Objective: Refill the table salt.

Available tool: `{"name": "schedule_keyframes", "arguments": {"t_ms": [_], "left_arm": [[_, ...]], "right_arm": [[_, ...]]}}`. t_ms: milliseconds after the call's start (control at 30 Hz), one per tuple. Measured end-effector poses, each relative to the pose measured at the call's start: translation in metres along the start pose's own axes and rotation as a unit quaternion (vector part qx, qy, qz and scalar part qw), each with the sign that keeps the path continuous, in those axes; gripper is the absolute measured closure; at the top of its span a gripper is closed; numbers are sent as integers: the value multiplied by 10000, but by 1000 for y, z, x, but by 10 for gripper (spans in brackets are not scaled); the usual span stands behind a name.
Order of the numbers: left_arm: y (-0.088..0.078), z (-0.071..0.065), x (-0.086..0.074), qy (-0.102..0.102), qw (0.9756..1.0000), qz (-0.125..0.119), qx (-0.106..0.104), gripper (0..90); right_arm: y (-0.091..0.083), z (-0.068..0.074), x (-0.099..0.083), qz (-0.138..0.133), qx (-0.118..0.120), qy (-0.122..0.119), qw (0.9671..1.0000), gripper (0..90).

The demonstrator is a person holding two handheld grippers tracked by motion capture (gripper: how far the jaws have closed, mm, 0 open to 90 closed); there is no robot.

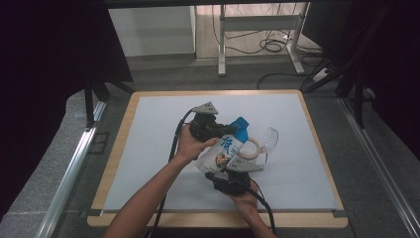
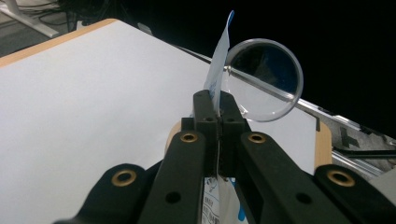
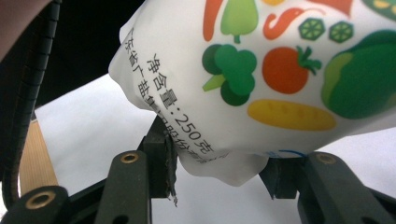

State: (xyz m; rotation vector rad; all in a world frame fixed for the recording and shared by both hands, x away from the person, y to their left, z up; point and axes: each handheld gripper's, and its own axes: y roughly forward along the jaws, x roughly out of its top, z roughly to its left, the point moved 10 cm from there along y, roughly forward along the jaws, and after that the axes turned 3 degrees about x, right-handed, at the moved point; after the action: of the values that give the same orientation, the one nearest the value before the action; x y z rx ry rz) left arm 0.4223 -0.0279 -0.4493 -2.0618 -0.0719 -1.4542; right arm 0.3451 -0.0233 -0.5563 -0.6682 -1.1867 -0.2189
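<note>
Bunch of other stuff around: a clear round plastic cup (image 1: 269, 139) lying on its side right of centre, with a beige tape ring (image 1: 251, 148) just left of it, both on the pale grey mat over a wooden-edged table (image 1: 124, 144). Top of frame has a white metal desk frame (image 1: 257, 25) and tangled black cables (image 1: 272, 44) on the floor.

You work at a wooden table (image 1: 115, 163) whose top is covered by a pale grey mat (image 1: 158, 144), standing on grey carpet (image 1: 44, 168) with a metal rail (image 1: 69, 173) running along each side. Beyond the far edge you face a white desk frame (image 1: 257, 25) with loose black cables (image 1: 270, 45) on the floor beneath it. Dark curtains, or perhaps panels, close in both sides.
</note>
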Motion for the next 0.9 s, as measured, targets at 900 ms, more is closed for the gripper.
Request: {"name": "schedule_keyframes", "arguments": {"t_ms": [900], "left_arm": [[4, 2, 5, 136, 9996, 243, 16, 897]], "right_arm": [[-3, 4, 8, -198, 285, 265, 9990, 544]]}}
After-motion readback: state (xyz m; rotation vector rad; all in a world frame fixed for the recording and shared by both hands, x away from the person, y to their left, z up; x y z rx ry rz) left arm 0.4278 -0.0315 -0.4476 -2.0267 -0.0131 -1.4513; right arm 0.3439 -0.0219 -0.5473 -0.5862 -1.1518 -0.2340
